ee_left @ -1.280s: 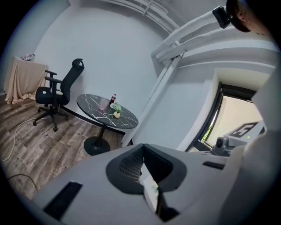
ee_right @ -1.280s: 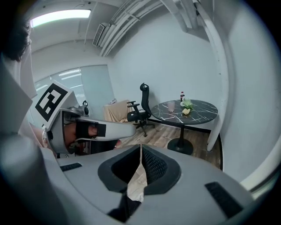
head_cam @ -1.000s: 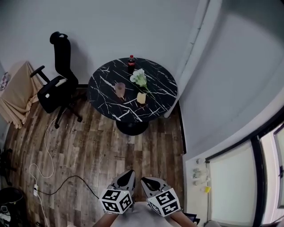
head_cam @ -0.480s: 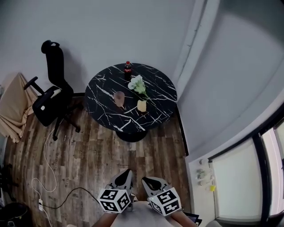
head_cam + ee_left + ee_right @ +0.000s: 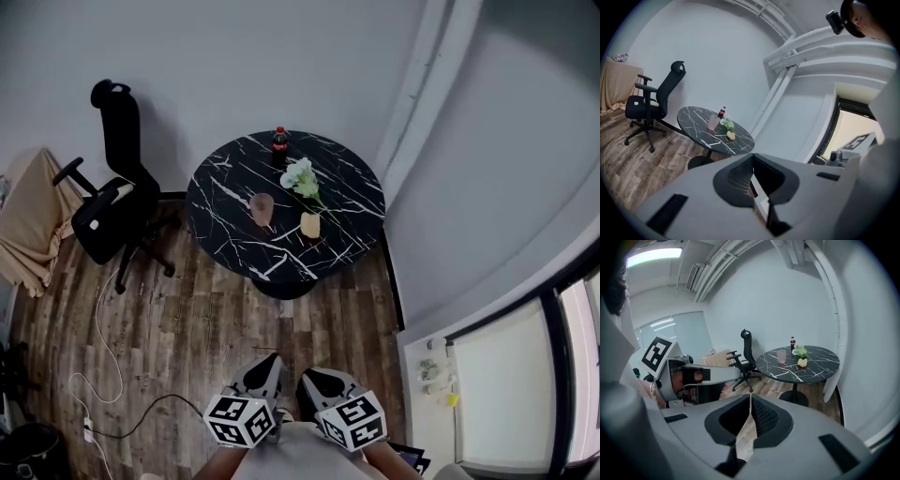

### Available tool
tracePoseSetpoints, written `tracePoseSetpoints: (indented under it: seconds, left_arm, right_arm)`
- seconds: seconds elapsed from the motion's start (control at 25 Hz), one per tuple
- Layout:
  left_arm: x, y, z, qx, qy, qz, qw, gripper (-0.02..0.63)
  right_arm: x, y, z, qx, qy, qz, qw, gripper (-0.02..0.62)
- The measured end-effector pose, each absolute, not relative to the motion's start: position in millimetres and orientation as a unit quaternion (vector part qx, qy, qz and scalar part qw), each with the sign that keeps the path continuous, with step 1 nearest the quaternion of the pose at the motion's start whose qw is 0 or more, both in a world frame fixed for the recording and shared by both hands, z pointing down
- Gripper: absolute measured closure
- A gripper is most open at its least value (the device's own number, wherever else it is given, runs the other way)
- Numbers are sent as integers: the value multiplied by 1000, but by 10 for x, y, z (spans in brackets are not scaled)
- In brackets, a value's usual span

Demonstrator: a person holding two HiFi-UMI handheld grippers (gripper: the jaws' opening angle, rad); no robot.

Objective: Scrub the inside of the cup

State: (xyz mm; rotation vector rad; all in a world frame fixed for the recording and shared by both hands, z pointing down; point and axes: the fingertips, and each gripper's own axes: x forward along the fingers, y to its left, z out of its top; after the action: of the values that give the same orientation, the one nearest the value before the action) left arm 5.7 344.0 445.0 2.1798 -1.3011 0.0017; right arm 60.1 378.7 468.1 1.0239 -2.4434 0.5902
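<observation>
Both pairs of jaws are pressed together with nothing between them: the left gripper (image 5: 266,364) and the right gripper (image 5: 312,379) are grey moulded-plastic shells with dark, ribbed pads set into scooped recesses. Each carries a white cube printed with black square marker patterns, and they are held side by side low over the floor, well apart from the table. The task's translucent, pale pink tumbler-shaped cup (image 5: 262,208) stands upright near the middle of the round black marble-look table (image 5: 220,187), whose glossy top is crossed by thin white veins and rests on a single dark pedestal. Just beside the cup, to its right in the head view, is a small pale yellow block (image 5: 310,225) with a soft, sponge-like look. Behind that lies a bunch of white flowers with green leaves (image 5: 301,175). At the far edge stands a dark cola bottle with a red label and cap (image 5: 279,141); its print is too small to read. A black mesh-backed office chair (image 5: 112,202) on castors sits left of the table, next to a draped beige cloth (image 5: 33,225). The wood-plank floor (image 5: 206,319) shows a weathered grain, and a thin white cable (image 5: 101,314) trails across it.
</observation>
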Motion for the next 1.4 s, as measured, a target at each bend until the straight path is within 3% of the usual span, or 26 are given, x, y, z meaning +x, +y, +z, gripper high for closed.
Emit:
tracePoseSetpoints:
  seconds: [1.4]
  left_arm:
    - [408, 1479, 4473, 753, -583, -12, 304, 597]
  right_arm:
    - [1156, 1477, 4745, 276, -914, 200, 223, 560]
